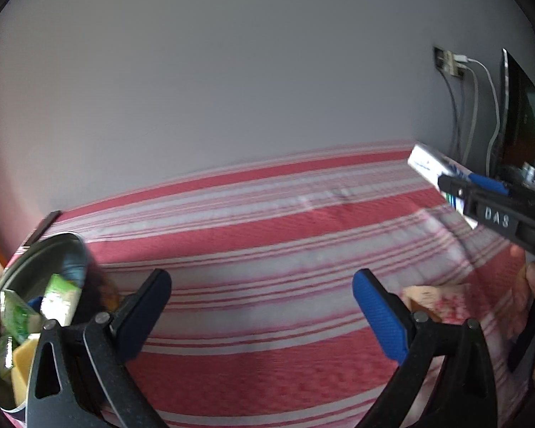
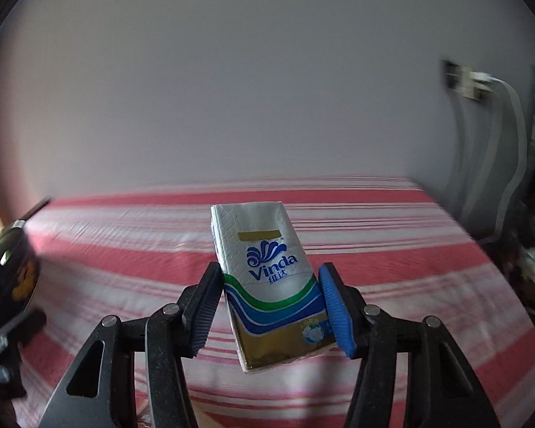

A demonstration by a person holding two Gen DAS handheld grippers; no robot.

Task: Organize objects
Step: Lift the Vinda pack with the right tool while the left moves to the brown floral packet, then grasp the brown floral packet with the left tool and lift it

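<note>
Here the right hand-held gripper [image 2: 269,312] clamps a Vinda tissue pack [image 2: 273,285], lifted clear above the red-striped cloth [image 2: 125,249]. The left hand-held gripper [image 1: 262,315] gapes wide with nothing between its fingers, just right of the round tin [image 1: 35,256] holding packets.
</note>
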